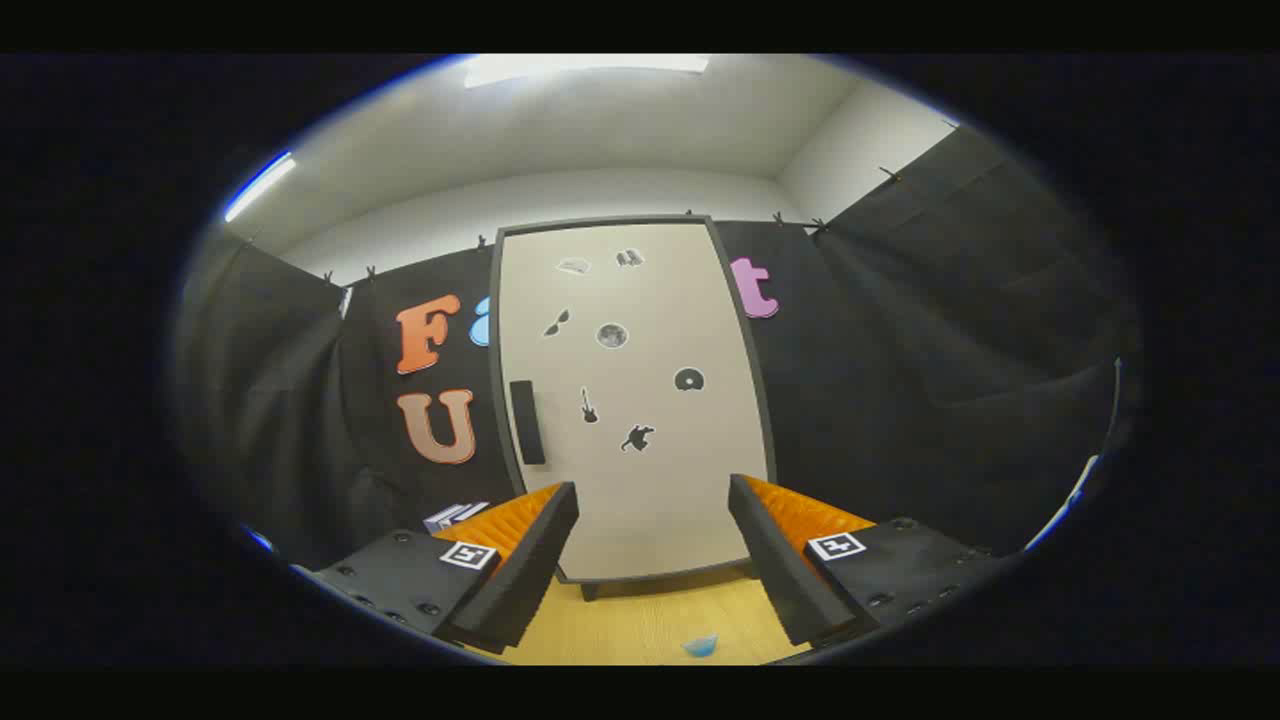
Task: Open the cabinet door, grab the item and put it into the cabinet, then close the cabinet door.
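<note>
Both fingers (560,500) apart, cabinet (640,480) beyond.

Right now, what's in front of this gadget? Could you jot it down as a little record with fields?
cabinet: stands upright on the wooden table, straight ahead beyond the fingers
cabinet door: pale, shut, dotted with small dark stickers
door handle: dark vertical bar near the door's left edge
gripper: open, fingers spread apart, holding nothing, short of the door
small blue item: lies on the table between the fingers
small box: on the table left of the cabinet, past the left finger
</note>
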{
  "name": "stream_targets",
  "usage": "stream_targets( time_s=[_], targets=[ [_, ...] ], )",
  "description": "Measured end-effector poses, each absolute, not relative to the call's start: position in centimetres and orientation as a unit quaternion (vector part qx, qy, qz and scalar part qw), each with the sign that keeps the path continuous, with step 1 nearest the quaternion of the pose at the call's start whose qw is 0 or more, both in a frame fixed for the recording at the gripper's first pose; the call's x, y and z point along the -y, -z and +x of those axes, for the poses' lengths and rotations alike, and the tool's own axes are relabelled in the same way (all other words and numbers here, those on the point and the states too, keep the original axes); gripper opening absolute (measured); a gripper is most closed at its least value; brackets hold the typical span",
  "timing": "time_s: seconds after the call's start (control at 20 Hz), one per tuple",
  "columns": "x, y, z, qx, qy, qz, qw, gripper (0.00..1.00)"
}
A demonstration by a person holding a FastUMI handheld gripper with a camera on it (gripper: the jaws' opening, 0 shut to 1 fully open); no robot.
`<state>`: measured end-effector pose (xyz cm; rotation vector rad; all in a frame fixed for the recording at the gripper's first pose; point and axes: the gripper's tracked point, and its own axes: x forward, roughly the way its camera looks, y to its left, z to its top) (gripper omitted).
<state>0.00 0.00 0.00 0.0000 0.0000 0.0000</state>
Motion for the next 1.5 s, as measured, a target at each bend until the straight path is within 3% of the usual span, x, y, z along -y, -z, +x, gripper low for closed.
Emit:
stream_targets(
  time_s=[1.0,1.5],
  targets=[
    [2.3,0.8,3.8,-0.026,-0.061,0.014,0.998,0.98],
    [-5.0,-3.0,5.7,0.005,-0.108,0.019,0.994,0.97]
  ],
)
